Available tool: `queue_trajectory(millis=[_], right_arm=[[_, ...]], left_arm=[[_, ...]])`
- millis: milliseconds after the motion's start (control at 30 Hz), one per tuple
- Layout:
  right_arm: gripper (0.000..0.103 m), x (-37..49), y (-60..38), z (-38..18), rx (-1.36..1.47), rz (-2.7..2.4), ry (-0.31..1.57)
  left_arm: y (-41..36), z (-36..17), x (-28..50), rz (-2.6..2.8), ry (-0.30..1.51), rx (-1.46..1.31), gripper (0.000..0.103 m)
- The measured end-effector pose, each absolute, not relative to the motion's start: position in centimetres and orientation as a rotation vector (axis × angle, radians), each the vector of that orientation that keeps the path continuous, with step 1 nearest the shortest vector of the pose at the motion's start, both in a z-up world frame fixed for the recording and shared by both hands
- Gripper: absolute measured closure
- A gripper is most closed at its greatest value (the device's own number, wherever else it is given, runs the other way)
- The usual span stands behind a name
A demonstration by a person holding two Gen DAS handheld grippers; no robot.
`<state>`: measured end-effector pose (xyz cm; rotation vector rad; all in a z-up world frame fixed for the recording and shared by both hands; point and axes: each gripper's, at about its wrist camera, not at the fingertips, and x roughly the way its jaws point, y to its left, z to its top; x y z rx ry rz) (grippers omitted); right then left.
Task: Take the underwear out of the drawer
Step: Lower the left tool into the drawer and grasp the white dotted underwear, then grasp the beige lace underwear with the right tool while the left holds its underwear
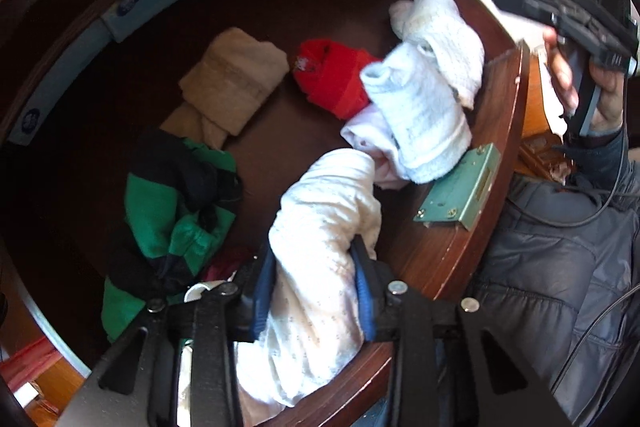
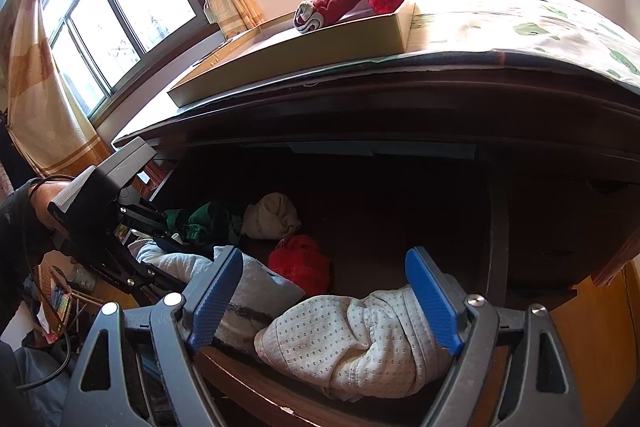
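In the open drawer (image 1: 460, 247), a green-and-black garment (image 1: 168, 203) lies at the left, with a beige folded cloth (image 1: 236, 79) behind it. The left tool (image 1: 316, 291) is clenched on a white dotted underwear roll (image 1: 320, 227) beside the front wall. Further right lie a red piece (image 1: 332, 75) and white rolls (image 1: 420, 115). The right tool (image 2: 324, 303) hangs released above the drawer's front.

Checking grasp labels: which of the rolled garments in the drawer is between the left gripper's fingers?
The white dotted roll nearest the drawer's front edge; the left gripper is shut on it. The red, beige and green-and-black bundles lie untouched.
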<state>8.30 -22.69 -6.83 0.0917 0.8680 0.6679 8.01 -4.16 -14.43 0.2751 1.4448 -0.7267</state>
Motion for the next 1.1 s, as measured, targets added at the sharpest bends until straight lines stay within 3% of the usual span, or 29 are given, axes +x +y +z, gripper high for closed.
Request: queue_trajectory(millis=[667,1100], right_arm=[[0.018,6.6,-21.5,-7.7,-0.095,0.591,0.981],[0.018,8.5,-19.4,-10.7,-0.319,0.558,1.16]], left_arm=[[1.1,-9.9,8.4,-0.526,1.032,-0.124,0.073],[0.3,-8.9,8.8,-0.502,0.909,-0.2,0.073]])
